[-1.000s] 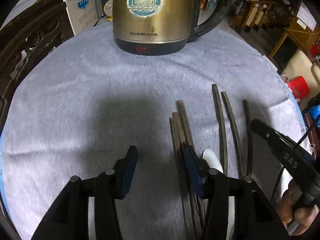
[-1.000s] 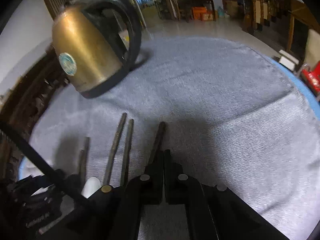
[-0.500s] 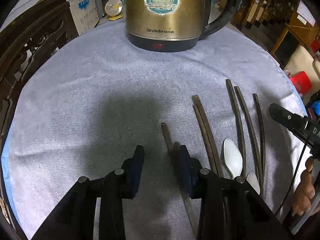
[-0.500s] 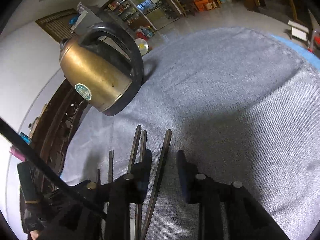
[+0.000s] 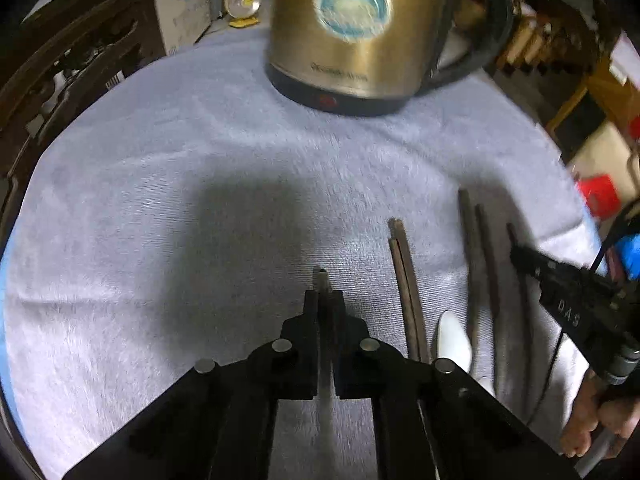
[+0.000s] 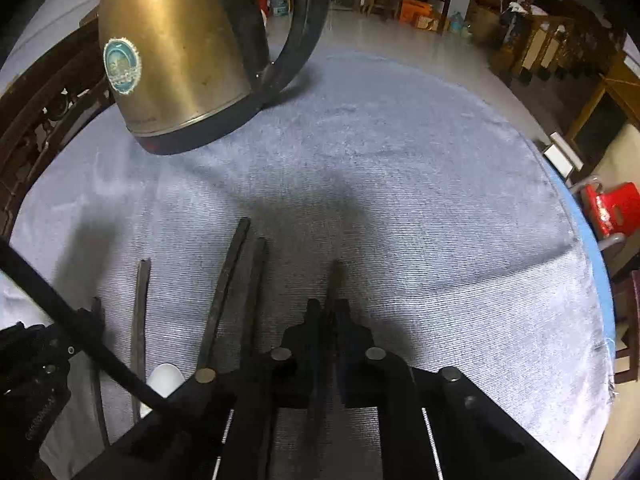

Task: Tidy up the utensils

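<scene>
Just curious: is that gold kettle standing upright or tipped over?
Upright. The kettle sits flat on its dark base on the grey cloth, handle at its side.

Brushed brass-toned metal kettle (image 5: 360, 32) on matt, napped grey cloth (image 5: 160, 200); dark wooden chopsticks (image 5: 404, 280).

The kettle (image 5: 360, 32) is cut off at the top edge and blurred; its lettering cannot be read. The white spoon (image 5: 452, 340) is partly hidden behind the fingers (image 5: 404, 364).
</scene>
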`<state>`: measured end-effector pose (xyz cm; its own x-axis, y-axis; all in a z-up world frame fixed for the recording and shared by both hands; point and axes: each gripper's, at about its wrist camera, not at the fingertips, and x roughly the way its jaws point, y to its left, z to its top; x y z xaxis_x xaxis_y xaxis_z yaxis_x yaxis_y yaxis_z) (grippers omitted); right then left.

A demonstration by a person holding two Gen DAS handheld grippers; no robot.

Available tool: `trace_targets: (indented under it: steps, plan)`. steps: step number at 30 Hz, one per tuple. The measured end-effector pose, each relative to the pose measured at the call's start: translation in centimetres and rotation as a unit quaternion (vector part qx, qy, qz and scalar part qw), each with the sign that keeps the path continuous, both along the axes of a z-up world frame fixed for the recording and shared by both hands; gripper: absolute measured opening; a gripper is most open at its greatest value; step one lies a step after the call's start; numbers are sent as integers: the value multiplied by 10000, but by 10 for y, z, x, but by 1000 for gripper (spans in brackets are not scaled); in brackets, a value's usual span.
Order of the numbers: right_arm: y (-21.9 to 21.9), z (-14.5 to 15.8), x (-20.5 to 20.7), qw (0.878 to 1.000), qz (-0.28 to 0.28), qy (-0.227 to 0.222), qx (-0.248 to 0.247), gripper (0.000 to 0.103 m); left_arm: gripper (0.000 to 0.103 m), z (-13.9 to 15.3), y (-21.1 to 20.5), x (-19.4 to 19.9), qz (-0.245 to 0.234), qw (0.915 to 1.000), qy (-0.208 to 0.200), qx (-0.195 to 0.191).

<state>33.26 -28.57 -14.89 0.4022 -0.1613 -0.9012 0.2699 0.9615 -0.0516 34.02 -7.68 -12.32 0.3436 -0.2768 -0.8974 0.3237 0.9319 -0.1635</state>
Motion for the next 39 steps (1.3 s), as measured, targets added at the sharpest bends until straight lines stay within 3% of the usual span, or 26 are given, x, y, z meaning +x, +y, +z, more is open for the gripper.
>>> trace_targets:
  steps: [4, 7, 13, 16, 22, 23, 24, 26, 33, 36, 39]
  plan:
    - [-15, 18, -30, 9969, -70, -527, 583, 6, 5, 38, 24, -30, -24, 9986, -432, -294]
    - [-21, 49, -69, 9874, -35, -1237, 985, 6, 5, 74, 38, -60, -20, 9950, -867, -498]
    - [-9, 110, -146, 9634, 304, -2315, 1318, 6, 5, 148, 65, -137, -79, 9780, -1808, -1034]
    - [5, 141, -191, 9441, 526, -2959, 1355, 6, 5, 177, 82, -174, -28, 9662, -2219, -1313]
    - [42, 192, -280, 8924, 1018, -4221, 1226, 6, 5, 224, 101, -243, 55, 9426, -2900, -1656]
    - [50, 198, -295, 8784, 1104, -4500, 1173, 6, 5, 230, 103, -254, 45, 9398, -2981, -1671]
    - [56, 202, -309, 8650, 1185, -4735, 1163, 6, 5, 236, 104, -263, 23, 9364, -3083, -1676]
    - [66, 204, -322, 8529, 1274, -4930, 1152, 6, 5, 243, 103, -275, 3, 9324, -3204, -1674]
    - [89, 192, -355, 8188, 953, -5558, 1080, 6, 5, 253, 108, -320, -93, 9236, -3326, -1903]
    - [98, 187, -361, 8135, 784, -5651, 1126, 6, 5, 248, 106, -329, -121, 9257, -3251, -1930]
    - [110, 176, -360, 8202, 760, -5584, 985, 6, 5, 235, 102, -333, -139, 9332, -3049, -1895]
